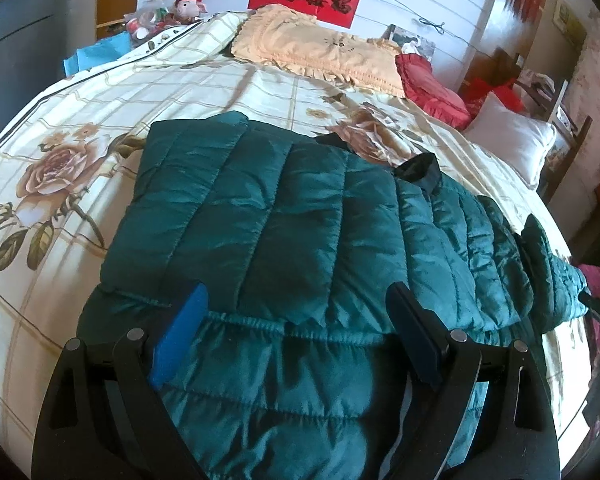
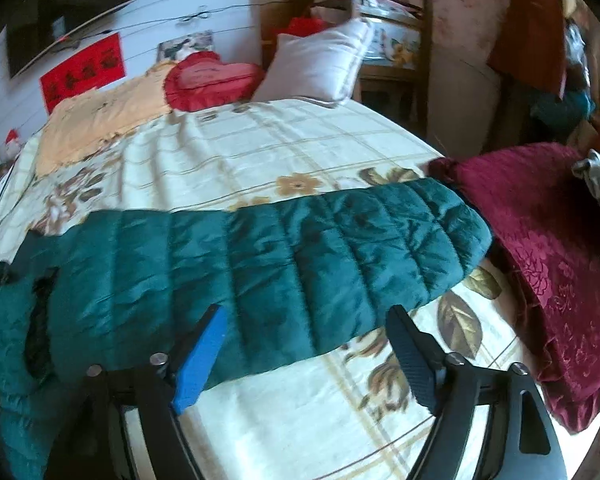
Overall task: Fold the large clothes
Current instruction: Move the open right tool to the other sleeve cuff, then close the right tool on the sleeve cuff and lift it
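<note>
A large dark green quilted jacket (image 1: 300, 216) lies spread on the floral bedspread (image 1: 60, 128). In the left wrist view one side is folded over its body and a dark collar (image 1: 420, 172) shows at the far edge. My left gripper (image 1: 296, 296) is open and hovers over the jacket's elastic hem. In the right wrist view the jacket's sleeve (image 2: 300, 256) stretches to the right across the bed. My right gripper (image 2: 304, 320) is open just above the near edge of that sleeve, holding nothing.
An orange pillow (image 1: 320, 52), a red heart cushion (image 2: 208, 80) and a white pillow (image 2: 320, 64) lie at the head of the bed. A maroon cloth (image 2: 540, 240) lies on the right side of the bed beside the sleeve end. Clutter and a plush toy (image 1: 188, 6) sit at the far left.
</note>
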`<state>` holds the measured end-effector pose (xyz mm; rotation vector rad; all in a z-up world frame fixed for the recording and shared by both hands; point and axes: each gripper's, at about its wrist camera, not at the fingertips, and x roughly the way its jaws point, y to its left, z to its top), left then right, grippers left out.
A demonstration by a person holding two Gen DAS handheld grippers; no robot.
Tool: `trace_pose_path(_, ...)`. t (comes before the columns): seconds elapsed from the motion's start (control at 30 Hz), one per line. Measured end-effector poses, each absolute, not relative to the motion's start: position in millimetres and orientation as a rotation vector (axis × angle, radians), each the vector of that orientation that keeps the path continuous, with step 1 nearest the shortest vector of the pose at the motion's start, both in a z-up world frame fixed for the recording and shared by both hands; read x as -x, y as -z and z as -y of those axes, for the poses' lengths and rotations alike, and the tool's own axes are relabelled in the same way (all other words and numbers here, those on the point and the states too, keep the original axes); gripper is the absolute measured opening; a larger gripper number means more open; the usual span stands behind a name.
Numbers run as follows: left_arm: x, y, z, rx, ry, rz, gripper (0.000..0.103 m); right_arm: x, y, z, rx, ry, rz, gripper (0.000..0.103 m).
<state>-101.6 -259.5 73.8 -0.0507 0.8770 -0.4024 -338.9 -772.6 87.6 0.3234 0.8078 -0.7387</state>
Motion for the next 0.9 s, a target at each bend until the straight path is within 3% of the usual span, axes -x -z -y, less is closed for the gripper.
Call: trace_pose_path(0.9, 106.7, -58.1, 271.6, -0.003, 0.422, -0.911, 0.091, 382.3, -64.7, 921.6, -0.670, 0.984, -0.678, 0.083)
